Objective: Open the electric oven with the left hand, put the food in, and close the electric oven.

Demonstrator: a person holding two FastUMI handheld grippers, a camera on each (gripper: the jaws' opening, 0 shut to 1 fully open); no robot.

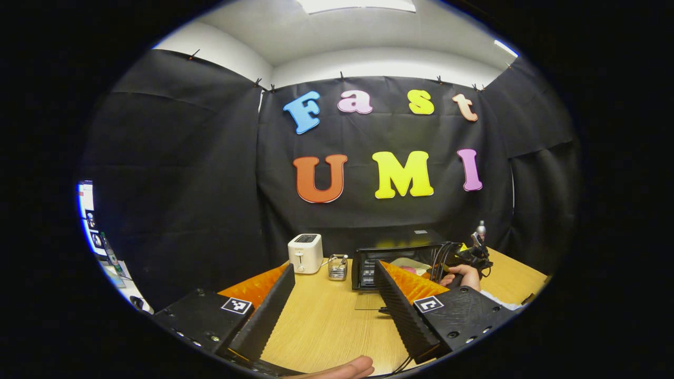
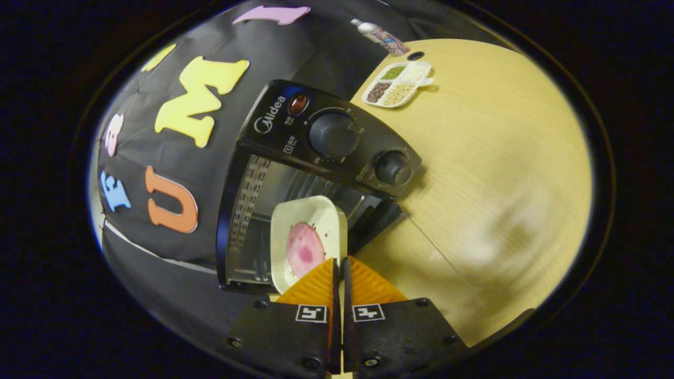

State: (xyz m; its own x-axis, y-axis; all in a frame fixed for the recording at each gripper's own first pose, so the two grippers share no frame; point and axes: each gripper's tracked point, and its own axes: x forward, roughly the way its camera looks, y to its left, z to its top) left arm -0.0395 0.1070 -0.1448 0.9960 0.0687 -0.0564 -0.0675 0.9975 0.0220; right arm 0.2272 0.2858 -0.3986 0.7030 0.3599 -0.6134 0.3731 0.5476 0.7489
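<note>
- Right gripper (image 2: 339, 263) pinches rim of plate (image 2: 310, 231) w/ food (image 2: 304, 250), at mouth of open oven (image 2: 295, 179) near tabletop (image 2: 489, 173) back edge.
- Left gripper (image 1: 326, 295) spread, empty, well back from oven.
- Risk: plate tilted; food could slide off or rim catch the opening.

Black housings with screws and square black-and-white marker tags are seen on left gripper (image 1: 330, 295) and right gripper (image 2: 340, 273); fingers ribbed.

Recording booth: black cloth walls (image 1: 184, 173) around a wooden table (image 1: 326, 321).
</note>
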